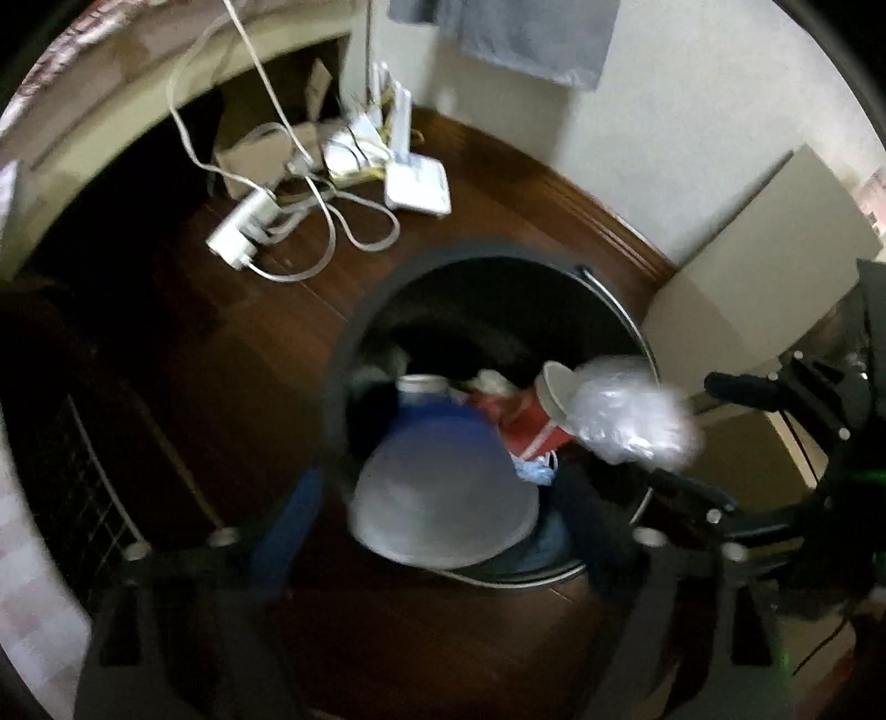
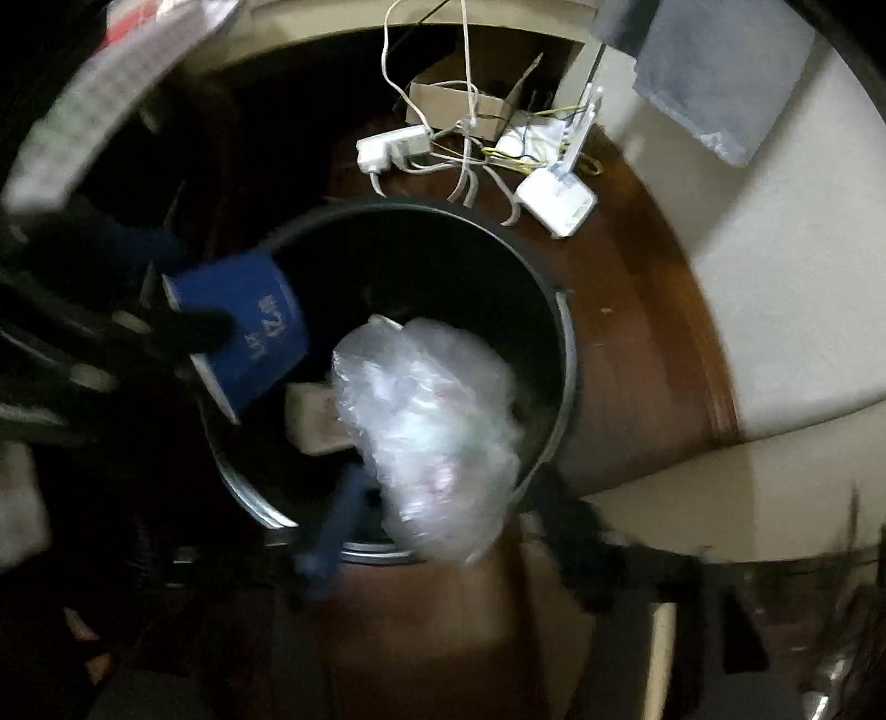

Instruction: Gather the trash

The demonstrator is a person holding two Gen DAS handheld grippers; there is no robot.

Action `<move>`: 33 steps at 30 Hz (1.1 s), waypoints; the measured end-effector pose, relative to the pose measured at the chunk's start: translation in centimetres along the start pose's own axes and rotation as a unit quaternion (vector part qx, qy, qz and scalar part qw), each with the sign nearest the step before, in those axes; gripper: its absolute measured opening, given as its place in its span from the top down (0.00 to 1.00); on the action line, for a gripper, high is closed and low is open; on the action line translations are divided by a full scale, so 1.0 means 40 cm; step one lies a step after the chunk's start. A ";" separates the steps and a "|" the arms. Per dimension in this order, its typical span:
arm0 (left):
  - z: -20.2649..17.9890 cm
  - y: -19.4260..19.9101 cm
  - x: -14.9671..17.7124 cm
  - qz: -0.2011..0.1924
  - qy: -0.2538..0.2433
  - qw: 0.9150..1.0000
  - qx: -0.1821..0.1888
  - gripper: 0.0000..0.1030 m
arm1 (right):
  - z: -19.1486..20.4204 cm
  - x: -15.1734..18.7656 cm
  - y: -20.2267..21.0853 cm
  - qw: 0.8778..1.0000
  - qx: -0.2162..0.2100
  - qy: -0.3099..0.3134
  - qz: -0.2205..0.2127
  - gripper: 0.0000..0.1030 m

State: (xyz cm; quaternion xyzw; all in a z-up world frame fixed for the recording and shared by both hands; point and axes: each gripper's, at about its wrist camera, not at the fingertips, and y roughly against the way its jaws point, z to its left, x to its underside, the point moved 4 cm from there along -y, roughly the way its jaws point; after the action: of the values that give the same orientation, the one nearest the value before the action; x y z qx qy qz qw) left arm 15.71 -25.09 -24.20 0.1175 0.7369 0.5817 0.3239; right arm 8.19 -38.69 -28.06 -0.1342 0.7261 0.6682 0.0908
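Over the bin (image 2: 565, 354), the left gripper (image 1: 443, 531) spreads around a blue cup (image 1: 443, 471); the right gripper (image 2: 443, 531) spreads around a plastic bag (image 2: 432, 421); dropping step; next, likely lift clear.

Dark wooden floor (image 1: 498, 183) runs out to a cream wall (image 1: 692, 111). A white power strip (image 1: 243, 230) lies on the boards, pale cables (image 1: 354, 221) looping away from it. Just beside sits a white router (image 1: 418, 185), antennas up. Behind the tangle, an open cardboard box (image 2: 470, 105). A grey cloth (image 1: 526, 33) hangs against the wall. A beige panel (image 1: 764, 249) leans at the right.
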 end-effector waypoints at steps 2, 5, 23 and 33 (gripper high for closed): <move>0.018 0.038 0.017 -0.020 0.010 1.000 -0.010 0.03 | -0.016 0.015 0.009 1.000 -0.001 -0.023 -0.002 0.23; 0.037 0.072 0.048 -0.036 0.020 0.999 -0.026 0.02 | -0.048 0.031 0.030 0.998 -0.006 -0.069 -0.010 0.18; 0.075 0.317 0.094 -0.146 0.035 0.986 -0.075 0.01 | 0.033 -0.013 0.341 0.984 0.000 -0.146 -0.106 0.00; 0.125 0.499 0.123 -0.223 0.065 0.968 -0.096 0.00 | 0.132 -0.039 0.492 0.981 0.011 -0.118 -0.150 0.00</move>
State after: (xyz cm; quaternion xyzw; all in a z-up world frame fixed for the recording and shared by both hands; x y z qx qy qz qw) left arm 10.96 -12.59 -7.83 -0.1195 0.7044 0.5697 0.4062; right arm 3.20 -31.92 -9.43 -0.1609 0.6889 0.6503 0.2769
